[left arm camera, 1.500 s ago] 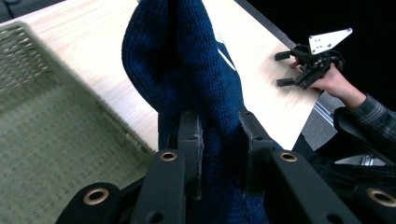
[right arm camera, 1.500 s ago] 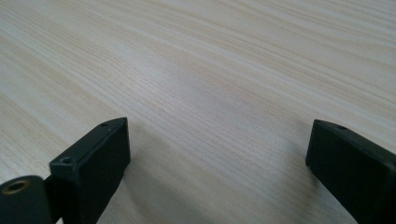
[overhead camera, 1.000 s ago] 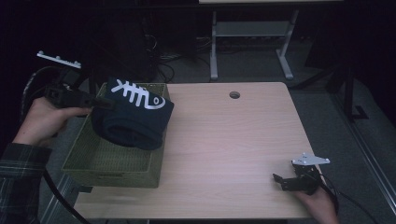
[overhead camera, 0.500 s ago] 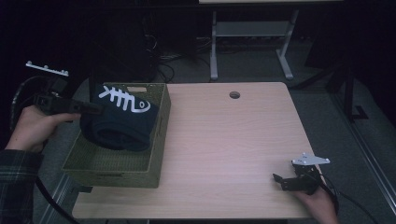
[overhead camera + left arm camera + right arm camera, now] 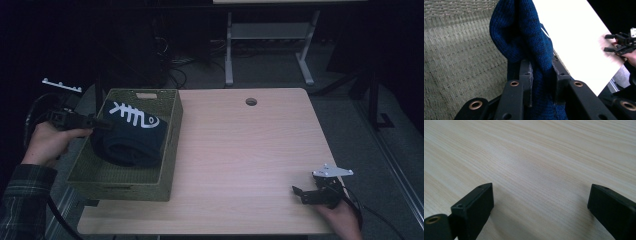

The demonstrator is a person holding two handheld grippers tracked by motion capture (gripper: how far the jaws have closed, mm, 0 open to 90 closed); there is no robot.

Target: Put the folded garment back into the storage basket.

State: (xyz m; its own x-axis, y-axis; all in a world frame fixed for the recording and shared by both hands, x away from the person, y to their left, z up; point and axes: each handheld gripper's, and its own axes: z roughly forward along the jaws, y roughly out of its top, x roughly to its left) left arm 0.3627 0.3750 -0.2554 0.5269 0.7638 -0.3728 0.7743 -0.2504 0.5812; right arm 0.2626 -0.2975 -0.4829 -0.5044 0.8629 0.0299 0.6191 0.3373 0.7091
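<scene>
A folded dark blue knitted garment point(image 5: 131, 136) with a white fishbone print hangs inside the woven olive basket point(image 5: 122, 186) at the table's left. My left gripper point(image 5: 102, 123) is shut on its left edge, coming in over the basket's left wall. In the left gripper view the blue knit point(image 5: 524, 37) is pinched between both pads point(image 5: 530, 75), with the basket's weave behind it. My right gripper point(image 5: 298, 194) rests open on the table's front right corner; in the right gripper view its jaws point(image 5: 541, 200) stand wide apart over bare wood.
The light wooden table point(image 5: 240, 150) has a round cable hole point(image 5: 251, 101) near its far edge. A white desk frame point(image 5: 265, 35) and cables stand on the dark floor behind. My right gripper also appears far off point(image 5: 621, 45) in the left gripper view.
My left gripper has carried the blue garment left and down, from above the basket's right rim into the basket. The right gripper has stayed put.
</scene>
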